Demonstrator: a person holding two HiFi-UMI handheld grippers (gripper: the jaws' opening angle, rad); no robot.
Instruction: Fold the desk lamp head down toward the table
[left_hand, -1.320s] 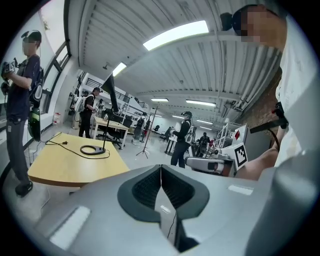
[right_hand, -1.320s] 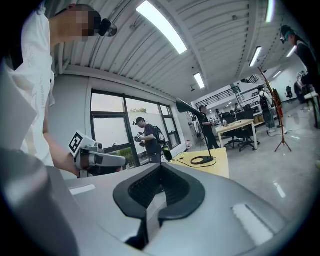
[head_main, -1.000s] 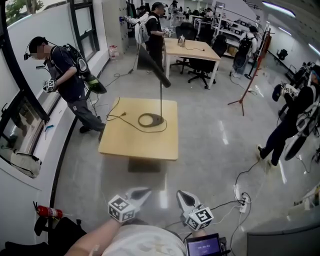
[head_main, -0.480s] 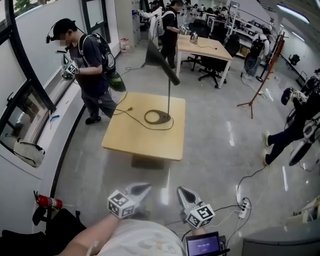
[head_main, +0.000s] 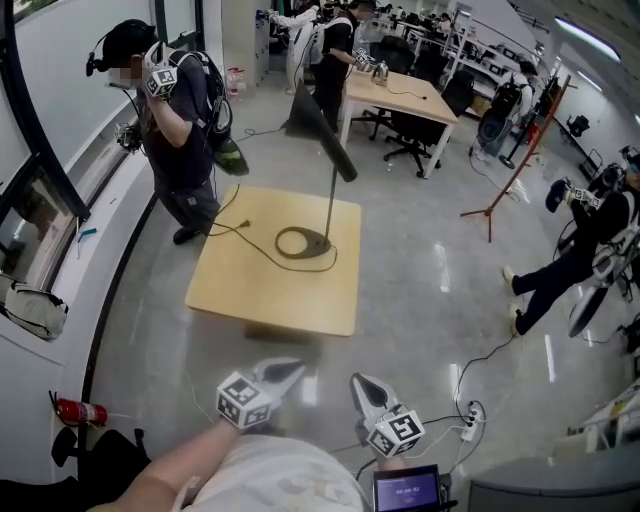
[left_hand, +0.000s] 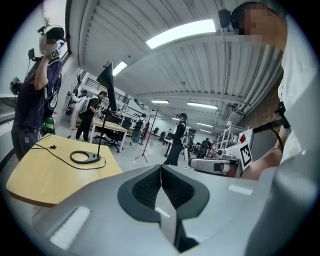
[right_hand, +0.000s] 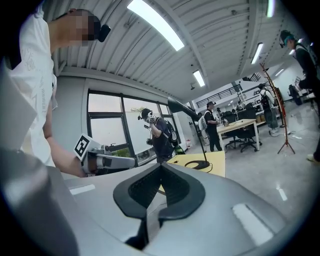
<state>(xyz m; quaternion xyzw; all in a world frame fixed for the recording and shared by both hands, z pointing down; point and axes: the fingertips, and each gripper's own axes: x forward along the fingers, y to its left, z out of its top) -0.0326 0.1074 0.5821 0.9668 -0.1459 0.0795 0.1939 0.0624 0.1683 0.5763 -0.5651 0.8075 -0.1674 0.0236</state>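
1. lamp (head_main: 322, 138): one.
2. tables: two, the near table (head_main: 250, 290) and the far table (head_main: 400, 95).
3. cord (head_main: 243, 236) on the near table: one.
4. hand-held grippers at the bottom edge: two, left gripper (head_main: 296, 366) and right gripper (head_main: 356, 379).
5. people near enough to count: three, the person by the window (head_main: 180, 140), the person at the far table (head_main: 335, 50), the person at the right edge (head_main: 575, 255); more at the back, too small to count.
6. fire extinguisher (head_main: 78, 411): one.
7. power strip (head_main: 468, 422): one.

Open floor (head_main: 400, 330) up to the table (head_main: 262, 292); bystander (head_main: 182, 145) at its far-left corner, cord (head_main: 248, 243) across the top.
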